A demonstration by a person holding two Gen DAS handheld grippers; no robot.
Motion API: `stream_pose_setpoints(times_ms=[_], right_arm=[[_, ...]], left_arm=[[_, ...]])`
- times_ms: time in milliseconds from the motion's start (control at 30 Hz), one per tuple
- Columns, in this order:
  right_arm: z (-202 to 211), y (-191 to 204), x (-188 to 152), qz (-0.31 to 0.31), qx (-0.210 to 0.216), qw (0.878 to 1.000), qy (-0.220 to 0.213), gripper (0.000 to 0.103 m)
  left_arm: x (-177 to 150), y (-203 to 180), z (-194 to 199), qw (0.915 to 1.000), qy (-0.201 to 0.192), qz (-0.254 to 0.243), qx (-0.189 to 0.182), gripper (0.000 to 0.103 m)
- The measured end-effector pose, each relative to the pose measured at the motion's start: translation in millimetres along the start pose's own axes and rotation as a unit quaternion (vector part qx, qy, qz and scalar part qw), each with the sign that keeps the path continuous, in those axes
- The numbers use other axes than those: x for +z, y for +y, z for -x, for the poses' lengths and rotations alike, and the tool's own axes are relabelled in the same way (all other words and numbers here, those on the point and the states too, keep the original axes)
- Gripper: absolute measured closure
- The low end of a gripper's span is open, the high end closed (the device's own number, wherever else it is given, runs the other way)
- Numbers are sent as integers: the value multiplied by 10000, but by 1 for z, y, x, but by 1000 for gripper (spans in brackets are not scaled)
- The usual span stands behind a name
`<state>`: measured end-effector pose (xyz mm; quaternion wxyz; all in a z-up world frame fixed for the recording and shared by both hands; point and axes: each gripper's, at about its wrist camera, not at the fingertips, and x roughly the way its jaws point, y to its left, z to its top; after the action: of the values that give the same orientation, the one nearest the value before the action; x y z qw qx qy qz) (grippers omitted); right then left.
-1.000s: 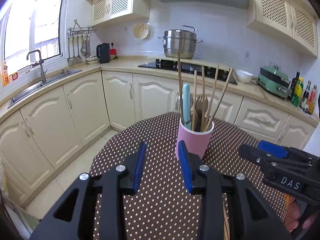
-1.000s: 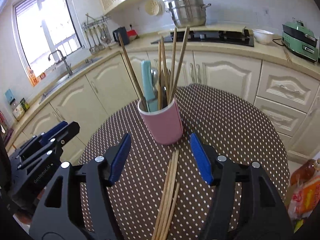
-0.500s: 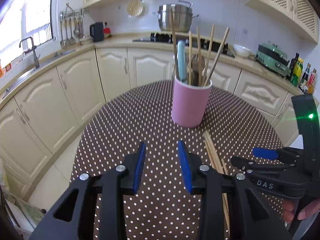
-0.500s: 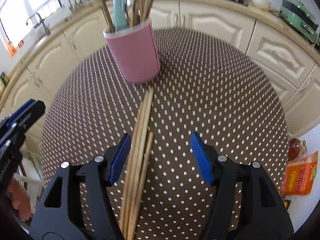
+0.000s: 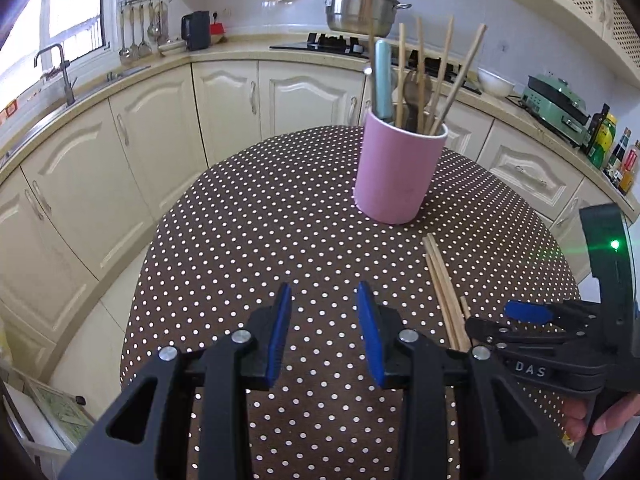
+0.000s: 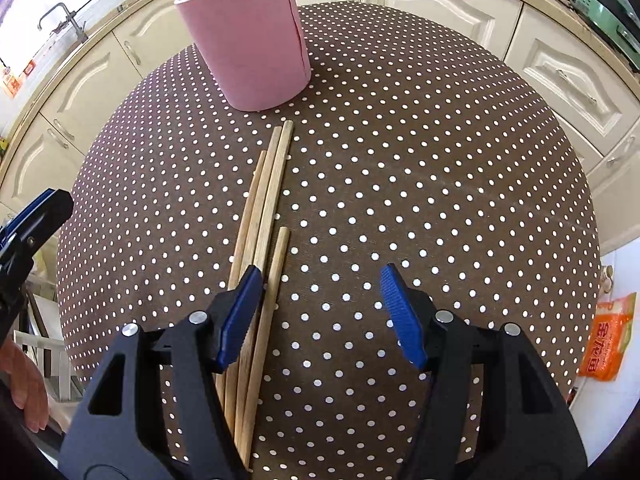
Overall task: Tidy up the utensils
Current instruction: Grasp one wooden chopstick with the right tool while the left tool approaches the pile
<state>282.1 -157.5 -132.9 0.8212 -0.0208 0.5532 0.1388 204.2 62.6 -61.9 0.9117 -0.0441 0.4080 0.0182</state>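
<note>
A pink holder [image 5: 398, 174] stands on the round brown dotted table [image 5: 256, 240], with several chopsticks, a teal handle and a spoon in it. It also shows in the right wrist view [image 6: 244, 40]. Several loose wooden chopsticks [image 6: 264, 216] lie on the cloth in front of it; they also show in the left wrist view [image 5: 442, 284]. My right gripper [image 6: 320, 308] is open low over the table, its left finger over the chopsticks; it also shows in the left wrist view [image 5: 516, 316]. My left gripper [image 5: 322, 332] is open and empty above the table's near left part.
Cream kitchen cabinets and a counter ring the table, with a sink [image 5: 60, 76], a steel pot [image 5: 362, 8] on the stove and a green appliance [image 5: 556, 104]. An orange packet [image 6: 608, 340] lies on the floor at the right. The table edge drops off on all sides.
Both grippers pulled back and tilted down. The right gripper descended over the loose chopsticks, which now reach under its left finger. The holder sits farther away in the left view.
</note>
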Motion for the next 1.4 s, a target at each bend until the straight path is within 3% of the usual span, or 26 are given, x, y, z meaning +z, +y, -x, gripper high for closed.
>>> stream_pose_setpoints(times_ms=[167,400,567,667,700,767,800,933,1067,1200,1400], right_arm=[[2,-2,-2,-88,-96,9999,80,43],[7,15,-27,368,-558,9977,112,44],[14,20,-49,238,-497,9977,388,44],[24,18,-65,201,-499,9980,344,61],[26,16,-67,130,-489,9981,357,71],[29,13,-68,127,-418,9983,388,80],[30,9,-67,75,-385,9985,385,88],[28,-19,-49,-389,37,9985,382,97],[28,-45,-35,-706,332,9963,357,97],[26,-65,-22,-822,537,9946,333,97],[22,-89,8,-749,568,9953,223,97]], left_arm=[[-3,7,1,10000,-5,50,35,68],[-8,11,6,10000,-62,28,14,66],[-15,13,7,10000,-27,20,-47,66],[-18,13,7,10000,8,3,-81,66],[-20,12,6,9999,57,3,-100,66],[-24,9,2,9997,155,-24,-167,66],[-26,4,0,9994,227,-80,-253,66],[-34,-12,-3,9982,300,-232,-469,66],[-34,-28,-11,9954,490,-304,-771,59],[-35,-42,-24,9940,654,-342,-802,57],[-26,-56,-47,9915,889,-178,-933,55]])
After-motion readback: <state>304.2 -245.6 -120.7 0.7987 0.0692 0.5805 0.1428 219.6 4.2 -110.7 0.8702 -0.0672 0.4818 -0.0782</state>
